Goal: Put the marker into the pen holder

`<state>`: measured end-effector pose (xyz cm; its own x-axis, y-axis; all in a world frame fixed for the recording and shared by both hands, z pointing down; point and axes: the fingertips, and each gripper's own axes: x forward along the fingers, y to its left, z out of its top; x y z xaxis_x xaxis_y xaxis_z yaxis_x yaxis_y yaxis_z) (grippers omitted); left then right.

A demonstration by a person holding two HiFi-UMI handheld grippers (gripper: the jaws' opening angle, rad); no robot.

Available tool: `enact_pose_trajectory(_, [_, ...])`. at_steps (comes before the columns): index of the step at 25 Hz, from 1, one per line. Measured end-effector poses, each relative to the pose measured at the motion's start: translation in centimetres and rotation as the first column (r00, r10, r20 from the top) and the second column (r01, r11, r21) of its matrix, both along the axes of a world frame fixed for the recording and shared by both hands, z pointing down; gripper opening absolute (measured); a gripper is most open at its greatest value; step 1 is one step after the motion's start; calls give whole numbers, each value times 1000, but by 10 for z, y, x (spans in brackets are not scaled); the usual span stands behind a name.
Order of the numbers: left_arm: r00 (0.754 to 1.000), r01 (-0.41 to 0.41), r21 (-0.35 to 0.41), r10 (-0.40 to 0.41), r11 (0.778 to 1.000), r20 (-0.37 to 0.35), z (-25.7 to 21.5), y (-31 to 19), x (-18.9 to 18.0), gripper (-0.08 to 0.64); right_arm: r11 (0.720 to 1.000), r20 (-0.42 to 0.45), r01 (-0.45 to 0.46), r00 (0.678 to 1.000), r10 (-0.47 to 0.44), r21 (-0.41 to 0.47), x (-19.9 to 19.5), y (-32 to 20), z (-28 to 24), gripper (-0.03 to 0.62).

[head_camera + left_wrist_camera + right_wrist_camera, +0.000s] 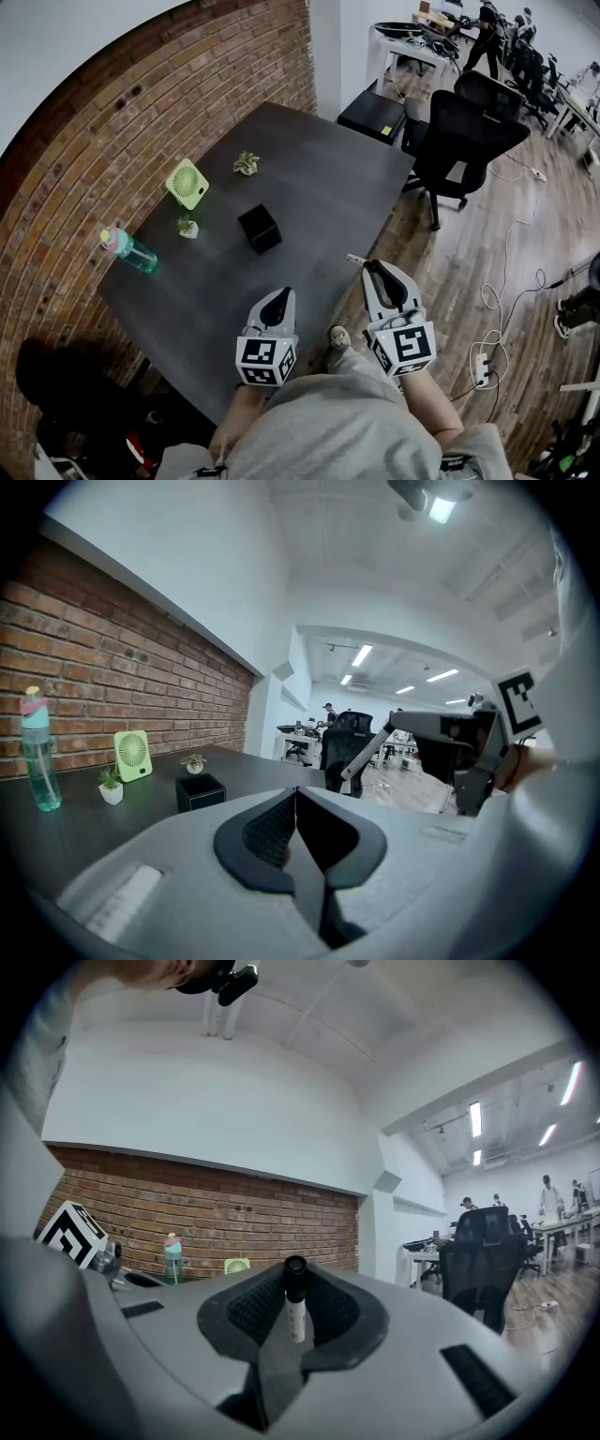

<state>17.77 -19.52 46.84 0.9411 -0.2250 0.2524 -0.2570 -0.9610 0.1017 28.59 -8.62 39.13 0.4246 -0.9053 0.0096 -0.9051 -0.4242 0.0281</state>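
Brick wall (pixel 141 94) runs along far side of dark table (pixel 328 187); black office chair (pixel 464 131) stands at table's end, clear of it. L gripper (pixel 284 292) at near edge, jaws pressed together, nothing btwn. R gripper (pixel 373 266) just beside it, off the edge, pinching the marker (pixel 296 1312), black cap beyond the jaw tips. On table by wall: water bottle (pixel 129 250), green fan (pixel 187 183). Pen holder (pixel 260 229), black cube, mid-table, well apart from marker. Small pot plant (pixel 187 226) near holder, wall side; 2nd plant (pixel 247 163) further back.
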Motion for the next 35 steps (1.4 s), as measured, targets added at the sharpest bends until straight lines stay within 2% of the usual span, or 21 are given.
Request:
enact_pose_trajectory(7, [994,112,7,-112,994,-1,-4,-33,22,17,993,3,121,993,-121,-5,33,-49,1,67])
enact_pose_trajectory(12, [977,214,9,-213,977,-7,-7,-58,28,17,974,-2,227,974,-227,-9,45,-90,1,67])
enact_pose_trajectory(21, [937,349,12,-349,937,-11,-4,-86,28,17,918,-21,396,918,-396,-20,46,-151,4,67])
enact_pose_trajectory(35, [867,498,5,-498,867,-6,7,-110,16,17,823,-23,563,824,-566,-73,33,-214,30,67])
